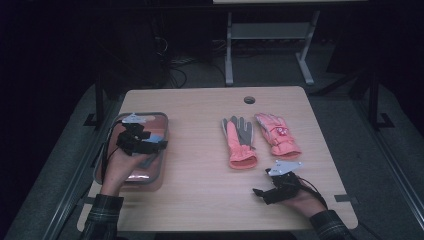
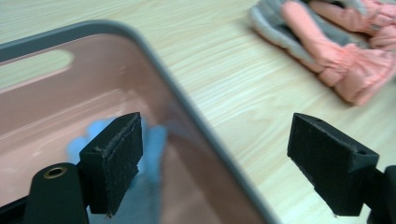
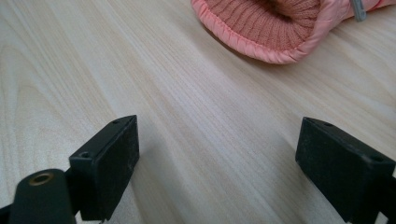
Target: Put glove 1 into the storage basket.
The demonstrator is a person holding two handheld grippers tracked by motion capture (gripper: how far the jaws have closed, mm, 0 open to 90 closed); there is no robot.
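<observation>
Left gripper free above the bin, blue glove dropped in

Left gripper (image 1: 159, 144) hangs over the pink bin (image 1: 164, 131), jaws wide apart with nothing between them. Right gripper (image 1: 257, 192) rests low on the table (image 1: 200, 170), jaws also spread and empty. Best to lift clear of the grey rim before swinging toward the pink gloves (image 1: 260, 140). The blue glove (image 2: 149, 154) lies soft and crumpled on the bin floor.
</observation>
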